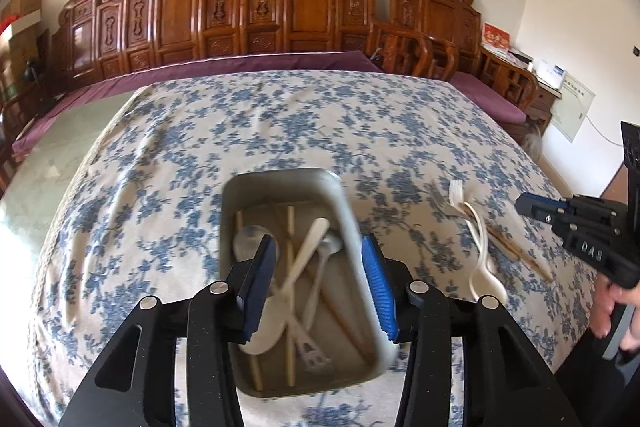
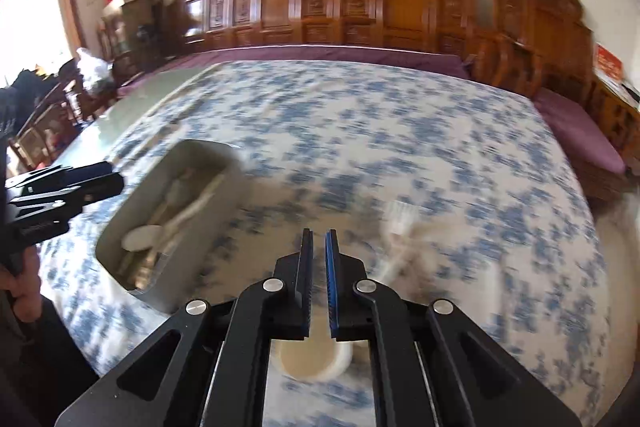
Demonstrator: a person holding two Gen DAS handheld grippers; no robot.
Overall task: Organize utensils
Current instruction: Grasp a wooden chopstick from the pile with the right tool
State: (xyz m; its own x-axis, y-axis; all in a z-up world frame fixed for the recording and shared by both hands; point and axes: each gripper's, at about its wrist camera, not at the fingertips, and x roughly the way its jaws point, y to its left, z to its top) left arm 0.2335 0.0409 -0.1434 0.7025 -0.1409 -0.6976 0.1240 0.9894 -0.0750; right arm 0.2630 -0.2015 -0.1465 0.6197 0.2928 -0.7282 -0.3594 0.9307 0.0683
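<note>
A grey metal tray (image 1: 280, 183) sits on the blue-flowered tablecloth, holding white and metal spoons, a fork and chopsticks. My left gripper (image 1: 320, 241) hovers over the tray's near half, open, with nothing between its pads. To the right on the cloth lie a white plastic fork (image 1: 456, 193), a white spoon (image 1: 486, 279) and wooden chopsticks (image 1: 520, 251). My right gripper (image 2: 319, 233) is shut and empty above the cloth, between the tray (image 2: 224, 163) and the blurred white fork (image 2: 400, 223). A white rounded piece (image 2: 312, 359) shows under its fingers.
Carved wooden panels (image 1: 304, 7) and a purple-cushioned bench (image 1: 240, 65) stand behind the table. The bare green tabletop (image 1: 60, 147) shows at the left. A person's hand (image 1: 612, 303) holds the right gripper (image 1: 524, 205) at the right edge; the left gripper (image 2: 112, 179) enters the right wrist view.
</note>
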